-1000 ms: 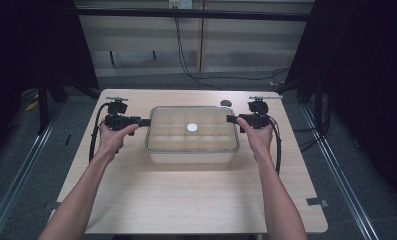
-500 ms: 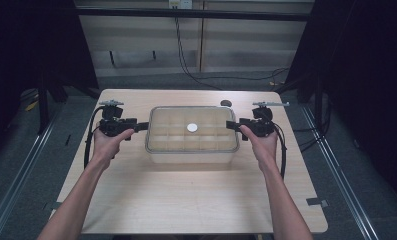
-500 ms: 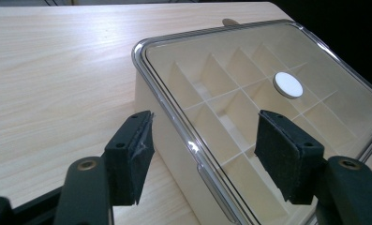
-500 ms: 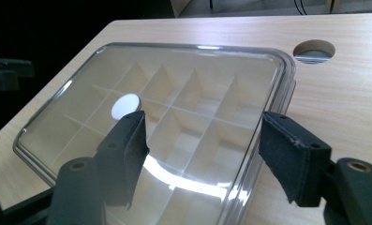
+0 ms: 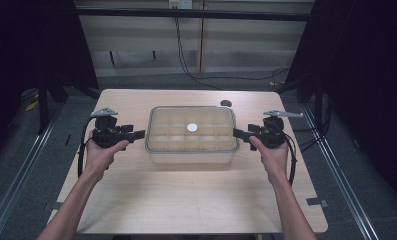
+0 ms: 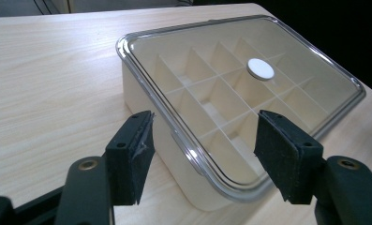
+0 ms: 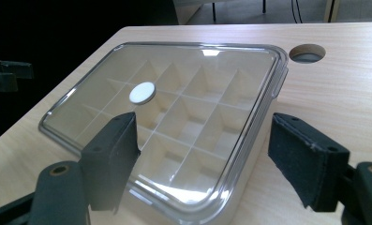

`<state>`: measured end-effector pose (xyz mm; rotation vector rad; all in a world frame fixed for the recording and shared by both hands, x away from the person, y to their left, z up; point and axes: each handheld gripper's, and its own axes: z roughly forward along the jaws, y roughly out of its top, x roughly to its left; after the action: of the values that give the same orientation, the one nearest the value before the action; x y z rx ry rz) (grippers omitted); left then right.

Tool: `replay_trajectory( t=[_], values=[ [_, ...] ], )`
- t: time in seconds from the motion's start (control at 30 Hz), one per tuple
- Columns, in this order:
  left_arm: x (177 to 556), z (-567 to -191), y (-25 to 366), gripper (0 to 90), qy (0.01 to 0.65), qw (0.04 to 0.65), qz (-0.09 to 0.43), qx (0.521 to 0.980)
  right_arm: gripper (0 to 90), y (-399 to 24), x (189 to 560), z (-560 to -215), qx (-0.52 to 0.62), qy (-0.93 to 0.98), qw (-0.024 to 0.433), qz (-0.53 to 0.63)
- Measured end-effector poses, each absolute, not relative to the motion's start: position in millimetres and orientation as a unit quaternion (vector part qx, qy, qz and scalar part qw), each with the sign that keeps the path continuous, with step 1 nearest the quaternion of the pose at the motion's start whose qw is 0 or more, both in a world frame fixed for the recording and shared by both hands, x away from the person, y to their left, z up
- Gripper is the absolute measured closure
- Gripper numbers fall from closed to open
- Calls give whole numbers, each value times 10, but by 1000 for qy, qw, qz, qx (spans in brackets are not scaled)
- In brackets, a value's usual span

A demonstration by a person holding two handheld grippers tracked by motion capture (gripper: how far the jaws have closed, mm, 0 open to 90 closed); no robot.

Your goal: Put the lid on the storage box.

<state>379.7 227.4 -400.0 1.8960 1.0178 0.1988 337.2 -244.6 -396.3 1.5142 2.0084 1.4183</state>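
Both grippers [image 5: 139,133] [image 5: 237,133] had just been opening, nothing between their jaws, and should draw level away from the lidded box [image 5: 191,135].

Left gripper [image 6: 202,154] with jaws spread before the lidded compartment box [image 6: 230,103] on a wooden table [image 6: 48,70].

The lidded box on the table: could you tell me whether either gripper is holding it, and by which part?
Nothing is held. The left gripper and right gripper, jaws just opened, stand apart from the ends of the box.
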Motion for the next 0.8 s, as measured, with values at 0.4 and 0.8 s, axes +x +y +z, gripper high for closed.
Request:
replay_trajectory(
  t=[0.4,0.8],
  values=[
    [3348,-4120,2420,259,392,484,60,780,222,-2532,2901,-3974,507,693,146,491],
    [2933,-4257,2580,226,388,461,88,793,280,-2580,2473,-4134,512,696,155,479]
  ],
)
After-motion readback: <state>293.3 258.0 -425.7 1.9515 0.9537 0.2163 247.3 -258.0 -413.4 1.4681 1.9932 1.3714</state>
